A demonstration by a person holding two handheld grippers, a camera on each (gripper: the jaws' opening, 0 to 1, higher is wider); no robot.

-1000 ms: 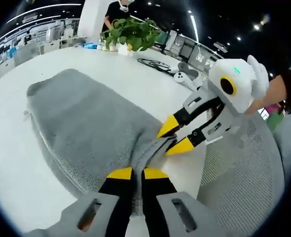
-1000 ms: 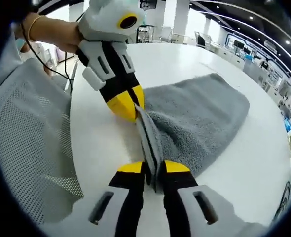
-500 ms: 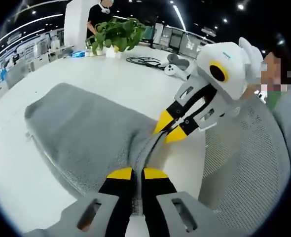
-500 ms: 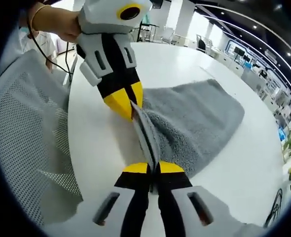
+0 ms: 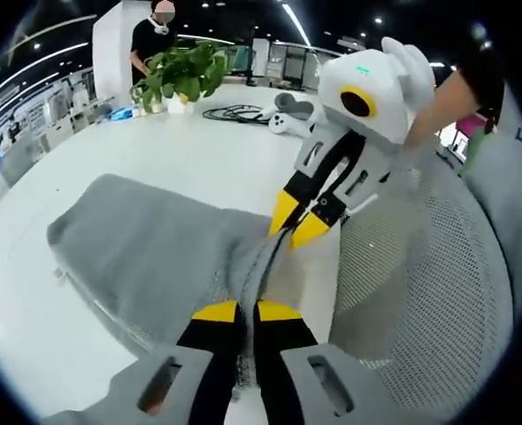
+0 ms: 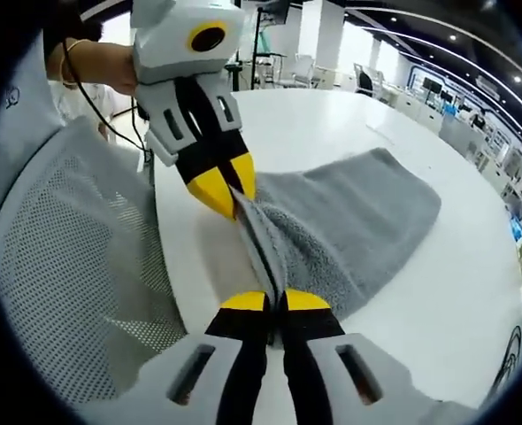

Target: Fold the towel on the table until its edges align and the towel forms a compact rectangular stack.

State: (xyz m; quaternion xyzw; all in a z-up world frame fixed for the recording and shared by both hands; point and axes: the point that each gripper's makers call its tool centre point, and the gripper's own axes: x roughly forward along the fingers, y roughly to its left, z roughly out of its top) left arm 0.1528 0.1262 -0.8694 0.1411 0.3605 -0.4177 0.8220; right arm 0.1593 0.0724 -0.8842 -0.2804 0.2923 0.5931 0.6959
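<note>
A grey towel (image 5: 146, 243) lies spread on the white table (image 5: 199, 150), and its near edge is lifted into a taut ridge between the two grippers. At the bottom of the left gripper view, my left gripper (image 5: 240, 312) is shut on that edge. My right gripper (image 5: 289, 232) comes in from the right and pinches the same edge further along. In the right gripper view the right gripper (image 6: 275, 303) is shut on the towel (image 6: 349, 217), and the left gripper (image 6: 230, 202) grips the edge just ahead of it.
A grey mesh chair (image 5: 420, 292) (image 6: 75, 266) stands against the table's near edge, right under the grippers. A potted plant (image 5: 177, 75), black cables and white controllers (image 5: 283, 115) sit at the table's far side. A person (image 5: 155, 31) stands behind the plant.
Both grippers have drawn back toward the chair at the table's edge, still holding the towel's edge, which stays stretched between them. The rest of the towel lies much as before.
</note>
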